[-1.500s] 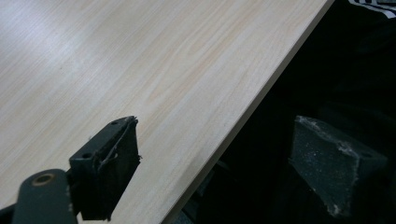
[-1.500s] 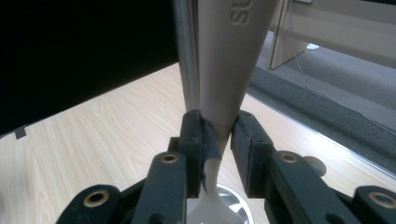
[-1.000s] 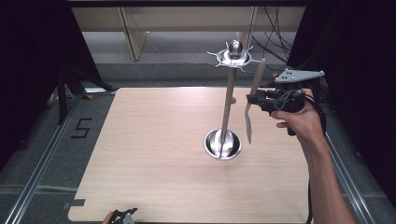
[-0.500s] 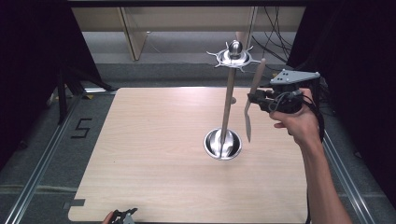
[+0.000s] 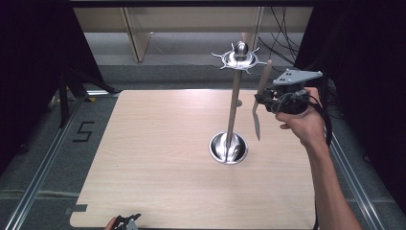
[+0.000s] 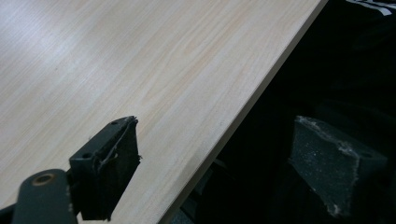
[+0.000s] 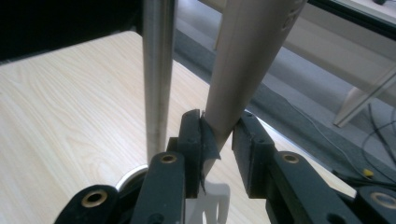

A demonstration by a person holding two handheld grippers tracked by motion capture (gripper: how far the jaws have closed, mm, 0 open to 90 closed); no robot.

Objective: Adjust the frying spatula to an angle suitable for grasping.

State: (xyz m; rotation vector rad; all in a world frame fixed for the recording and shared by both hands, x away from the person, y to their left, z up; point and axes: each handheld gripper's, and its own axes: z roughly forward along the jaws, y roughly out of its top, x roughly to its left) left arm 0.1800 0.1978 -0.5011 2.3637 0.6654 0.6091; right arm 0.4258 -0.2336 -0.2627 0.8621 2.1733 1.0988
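Observation:
A steel stand rises from a round base (image 5: 229, 147) on the wooden table (image 5: 158, 158), its pole (image 5: 234, 105) topped by a ring of hooks (image 5: 240, 57). My right gripper (image 5: 263, 99) is shut on the wooden handle (image 5: 265, 76) of a slim spatula, which hangs upright just right of the pole with its blade (image 5: 257, 122) pointing down. In the right gripper view the pads clamp the handle (image 7: 252, 65) low down, with the pole (image 7: 158, 70) close on the left. My left gripper (image 5: 125, 223) rests at the table's near edge, and its jaws stand wide open (image 6: 219, 154) over the table edge (image 6: 252, 107).
A black number 5 (image 5: 82, 132) is marked on the floor left of the table. Metal rails (image 5: 45, 163) run along both sides. Cables (image 5: 282, 43) and wooden furniture legs (image 5: 134, 33) lie beyond the far edge.
The right hand with the spatula has edged very slightly toward the pole. The left gripper has stayed put.

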